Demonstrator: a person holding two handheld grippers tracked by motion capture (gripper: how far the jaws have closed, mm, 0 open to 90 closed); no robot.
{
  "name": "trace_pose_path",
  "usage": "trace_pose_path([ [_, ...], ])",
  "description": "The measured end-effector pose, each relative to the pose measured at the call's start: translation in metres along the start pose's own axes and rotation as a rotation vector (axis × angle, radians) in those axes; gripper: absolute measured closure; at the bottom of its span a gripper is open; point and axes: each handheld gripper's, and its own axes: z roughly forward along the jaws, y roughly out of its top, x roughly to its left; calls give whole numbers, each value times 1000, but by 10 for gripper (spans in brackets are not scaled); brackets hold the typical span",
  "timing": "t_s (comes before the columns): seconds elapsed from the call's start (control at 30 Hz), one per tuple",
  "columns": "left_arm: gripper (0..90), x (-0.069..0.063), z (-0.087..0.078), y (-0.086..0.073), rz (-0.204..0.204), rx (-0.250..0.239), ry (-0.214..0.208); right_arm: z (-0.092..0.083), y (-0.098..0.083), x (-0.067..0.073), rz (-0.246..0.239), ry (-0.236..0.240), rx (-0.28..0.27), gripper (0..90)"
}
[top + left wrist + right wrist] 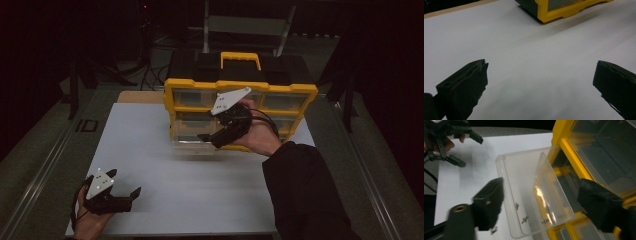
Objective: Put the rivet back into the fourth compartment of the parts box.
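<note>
We see the clear drawer (529, 195) pulled partly out of the yellow organizer (240, 107) at the far middle of the white table (165, 200), its long axis running near to far and its open front end pointing toward us. Small screws (525, 219) lie on its floor. The right gripper (212, 137) hangs just at the drawer's near end, jaws spread wide, pads touching nothing. Our left gripper (131, 196) rests near-left, also wide open and empty, well apart from the drawer.
</note>
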Motion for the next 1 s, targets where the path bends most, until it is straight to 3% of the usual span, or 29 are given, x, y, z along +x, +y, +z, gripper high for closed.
trace_pose_path([
  [0.2,3,0,0,0,0,1,1,-3,-7,2,-12,-4,45,113],
  [0.6,3,0,0,0,0,0,4,-2,-35,8,-52,-7,180,105],
  [0.87,2,0,0,0,-1,-1,6,0,-58,9,-32,-16,227,105],
  [0.93,3,0,0,1,0,-1,3,0,-72,10,-5,-26,239,105],
  [1.0,3,0,0,0,-1,-1,3,0,-75,10,3,-29,239,105],
])
